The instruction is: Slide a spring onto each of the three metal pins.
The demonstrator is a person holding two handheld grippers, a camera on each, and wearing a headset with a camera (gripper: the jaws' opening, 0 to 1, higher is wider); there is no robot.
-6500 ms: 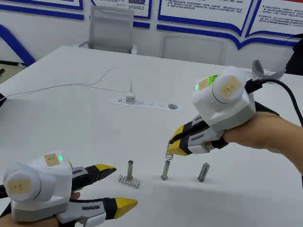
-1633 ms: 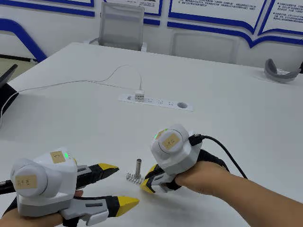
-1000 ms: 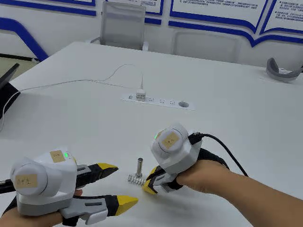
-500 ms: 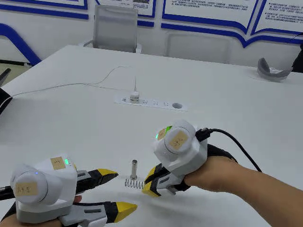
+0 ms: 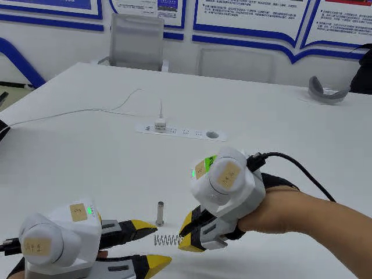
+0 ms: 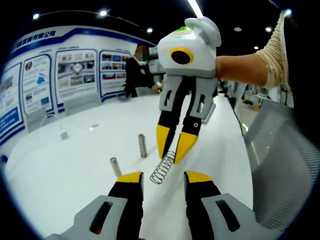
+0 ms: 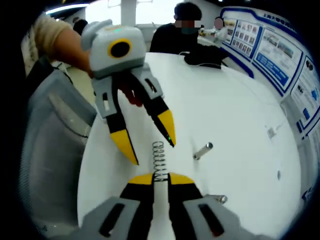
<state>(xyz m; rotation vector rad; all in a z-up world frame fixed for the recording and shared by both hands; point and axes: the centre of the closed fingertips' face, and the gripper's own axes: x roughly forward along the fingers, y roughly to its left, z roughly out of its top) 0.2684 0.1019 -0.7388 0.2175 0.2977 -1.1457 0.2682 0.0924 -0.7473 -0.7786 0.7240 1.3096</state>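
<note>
Right gripper (image 5: 187,235): fingers pinched shut on one end of a spring (image 5: 167,239) | spring: juts out sideways (low over the white table (image 5: 87,145)), just beside the upright bare pin (image 5: 160,213) | left gripper (image 5: 158,243): fingers spread wide, near that pin.

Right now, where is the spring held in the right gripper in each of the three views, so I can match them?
Head view: the spring lies level at lower centre, one end in the right gripper's jaws.
Left gripper view: centre, slanting down from the right gripper's jaws.
Right gripper view: centre, rising from that gripper's own jaws.
Shared landmark: the bare pin beside the spring.
</note>
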